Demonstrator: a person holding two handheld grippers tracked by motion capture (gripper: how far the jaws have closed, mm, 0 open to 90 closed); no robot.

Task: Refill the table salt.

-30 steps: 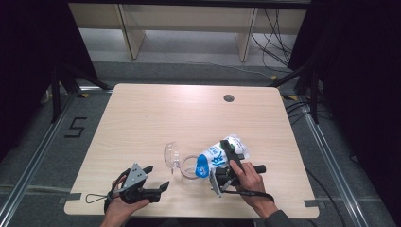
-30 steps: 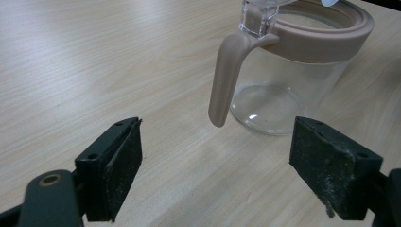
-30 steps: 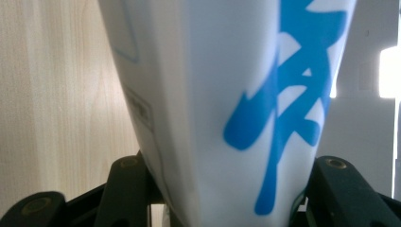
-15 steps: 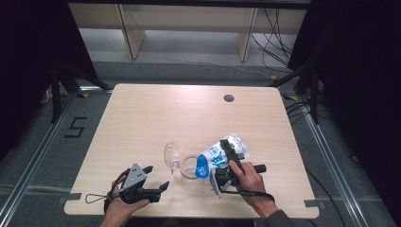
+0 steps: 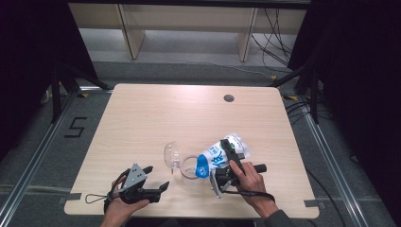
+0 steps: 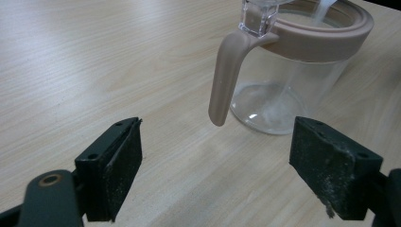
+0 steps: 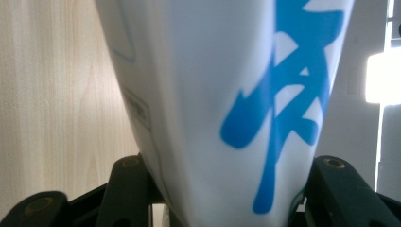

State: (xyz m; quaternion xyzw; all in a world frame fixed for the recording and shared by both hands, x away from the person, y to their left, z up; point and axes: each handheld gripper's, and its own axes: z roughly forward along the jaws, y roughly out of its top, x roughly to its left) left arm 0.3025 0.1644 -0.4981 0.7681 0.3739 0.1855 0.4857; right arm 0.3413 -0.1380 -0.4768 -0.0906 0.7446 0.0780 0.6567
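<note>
Pouch: we hold a white bag with blue print tilted at lower centre-right of the high view, its blue lower end over the jug's mouth; in the right gripper view it rises between our two black jaws.
Jug: a clear glass jug with a beige rim and handle stands at the upper right of the left gripper view; in the high view it sits just left of the pouch, lid flipped up.
Right gripper: our right gripper is clamped on the pouch, one jaw on each side.
Left gripper: our left gripper rests at lower left of the high view, jaws wide apart with bare wood between them, facing the jug.
Surface: a light wood table with a small round hole near its upper right.
Room: grey floor, pale shelving along the top edge, cables at upper right, dark curtains at both sides.
Change: against the earlier frames, nothing has shifted; both hands and the pouch sit as before.
</note>
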